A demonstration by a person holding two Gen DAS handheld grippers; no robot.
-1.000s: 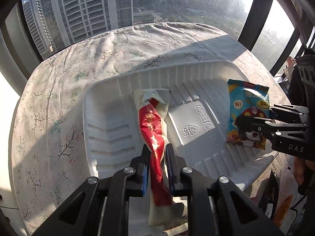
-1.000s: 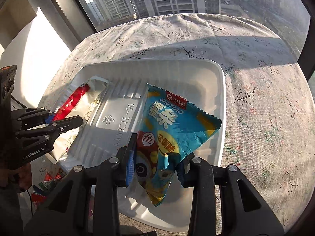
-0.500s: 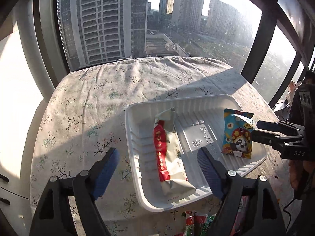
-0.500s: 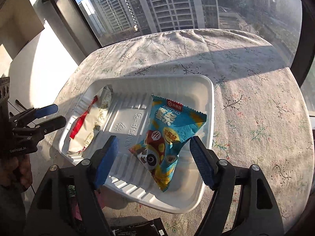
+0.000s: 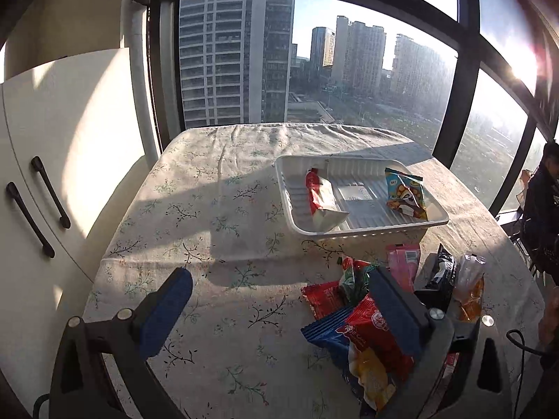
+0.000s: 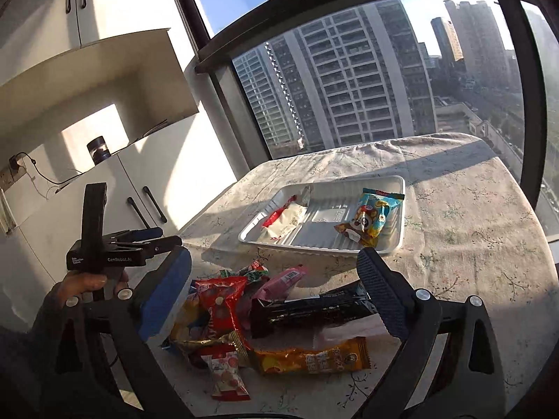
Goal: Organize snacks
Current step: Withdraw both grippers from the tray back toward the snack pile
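A white plastic tray (image 5: 433,221) (image 6: 398,241) stands on the flowered tablecloth. In it lie a red-and-white snack packet (image 5: 319,199) (image 6: 284,218) at the left and a blue panda snack bag (image 5: 405,193) (image 6: 370,218) at the right. A pile of loose snacks (image 5: 353,310) (image 6: 244,300) lies near the table's front edge, including a black bar (image 6: 311,309) and an orange packet (image 6: 311,359). My left gripper (image 5: 279,300) is open and empty, pulled back from the tray; it also shows in the right wrist view (image 6: 153,237). My right gripper (image 6: 274,276) is open and empty above the pile.
White cabinets with black handles (image 5: 38,206) stand left of the table. Large windows with dark frames (image 5: 450,97) run behind it. A person (image 5: 541,188) sits at the far right. A cable (image 5: 524,342) hangs at the right.
Both grippers let go of their packets, which now lie in the tray. Both opened wide and pulled far back and up from the tray, bringing the snack pile into view.
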